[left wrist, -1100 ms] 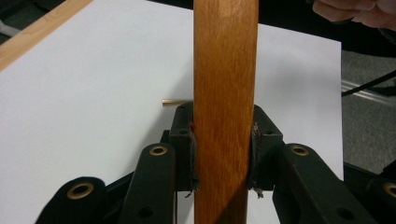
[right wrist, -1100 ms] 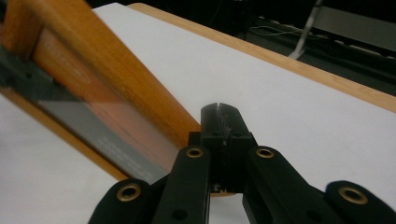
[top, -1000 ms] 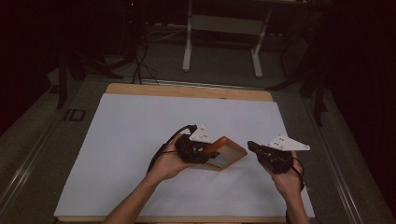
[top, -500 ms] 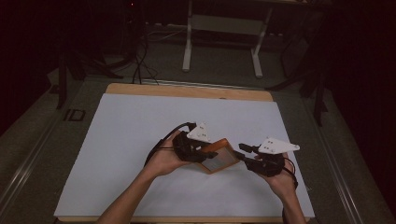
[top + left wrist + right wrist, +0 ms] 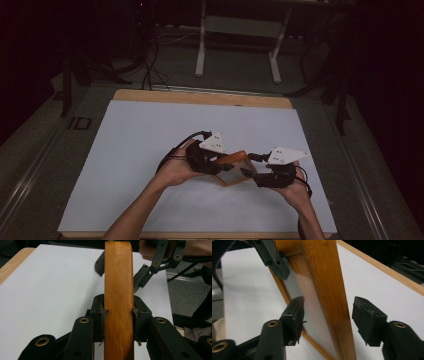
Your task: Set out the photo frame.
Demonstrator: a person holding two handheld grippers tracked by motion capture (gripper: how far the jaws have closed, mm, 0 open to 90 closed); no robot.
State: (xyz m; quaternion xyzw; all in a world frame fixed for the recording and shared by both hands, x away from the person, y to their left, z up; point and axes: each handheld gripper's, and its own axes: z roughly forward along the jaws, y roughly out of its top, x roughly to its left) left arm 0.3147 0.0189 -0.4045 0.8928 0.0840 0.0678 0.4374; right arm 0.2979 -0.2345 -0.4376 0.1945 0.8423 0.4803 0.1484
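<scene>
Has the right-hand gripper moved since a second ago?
Yes. The right gripper has slid left, away from the table's right edge, up to the wooden frame; its jaws have just been opening and now straddle the frame's edge.

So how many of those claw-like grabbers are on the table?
2. The left gripper sits in the person's left hand near the table's middle, clamped on a wooden frame. The right gripper is just beside it, its jaws open around the frame's other edge.

no text, label, brand, number or sign can be read in any view; a small dark marking beside the table's left edge is too blurred to be made out.
</scene>
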